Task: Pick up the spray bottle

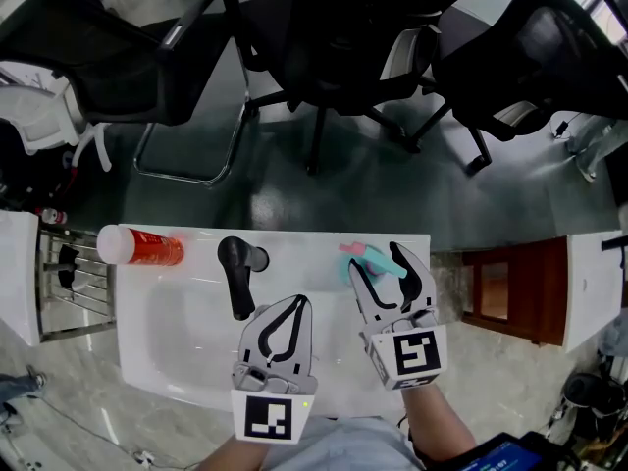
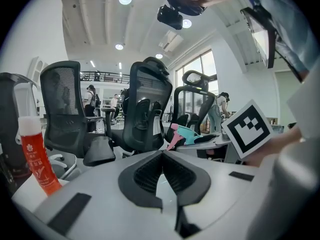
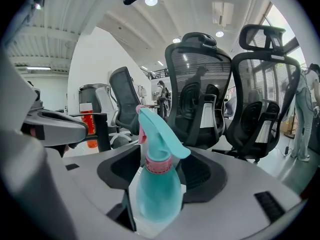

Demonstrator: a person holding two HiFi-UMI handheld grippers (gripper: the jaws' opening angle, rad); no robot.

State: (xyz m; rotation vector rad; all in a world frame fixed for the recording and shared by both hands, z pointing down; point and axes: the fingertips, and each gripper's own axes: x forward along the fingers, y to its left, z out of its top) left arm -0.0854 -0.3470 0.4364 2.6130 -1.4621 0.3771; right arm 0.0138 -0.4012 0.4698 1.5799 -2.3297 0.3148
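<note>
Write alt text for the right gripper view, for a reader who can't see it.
A teal spray bottle with a pink collar stands upright between the jaws of the right claw, which sit against its sides. Behind it are black mesh chairs and, at left, a red can, under a white ceiling with round lights.

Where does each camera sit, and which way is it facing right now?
Head view: on the person's head, facing steeply down at the white table; shows the left gripper and right gripper.
Left gripper view: on the left gripper, facing level along its shut, empty jaws toward office chairs.
Right gripper view: on the right gripper, facing along jaws flanking the spray bottle; grip unclear.
Shared: both gripper views show the red bottle and office chairs.
</note>
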